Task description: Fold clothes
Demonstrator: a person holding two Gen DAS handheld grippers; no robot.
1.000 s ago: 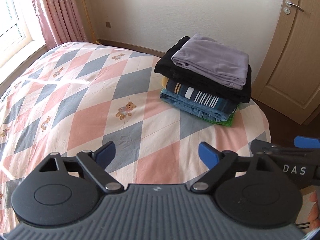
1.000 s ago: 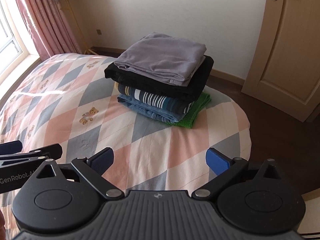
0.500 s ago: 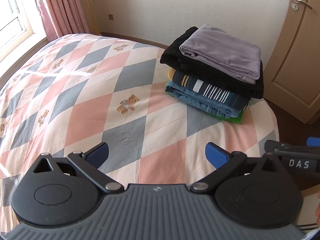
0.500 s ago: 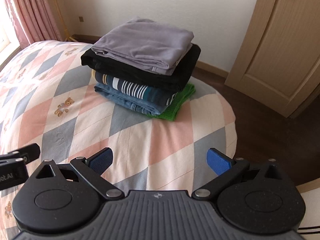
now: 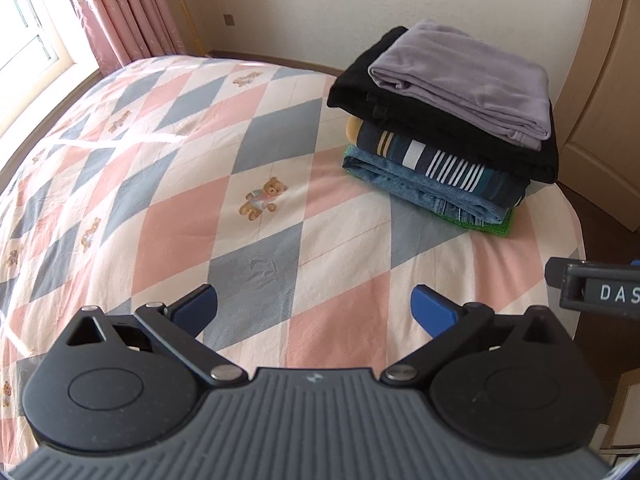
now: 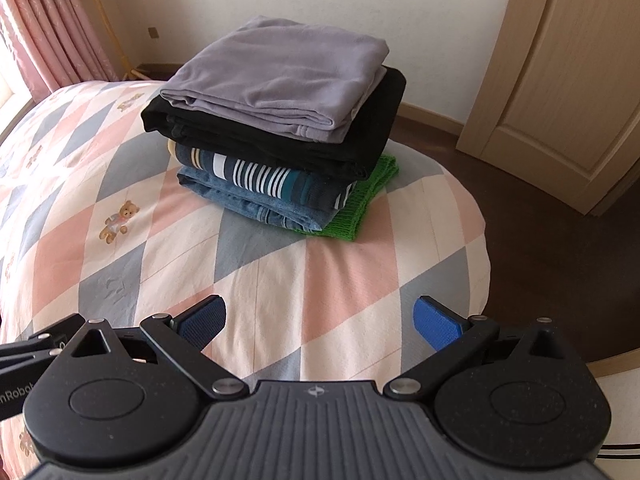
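Left wrist: right tongs (image 5: 600, 296) cut off | both tongs apart | green garment (image 6: 360, 208) mostly hidden

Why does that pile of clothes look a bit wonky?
The pile isn't squared up: the green knit at the bottom sticks out on the door side, and the grey top sits slightly turned on the black one. Nothing has fallen off or looks damaged.

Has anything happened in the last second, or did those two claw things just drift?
Both grippers, left and right, drifted closer to the stack of folded clothes, which looks larger now. Nothing was gripped or released: both stay open and empty, and the stack sits unchanged on the bed.
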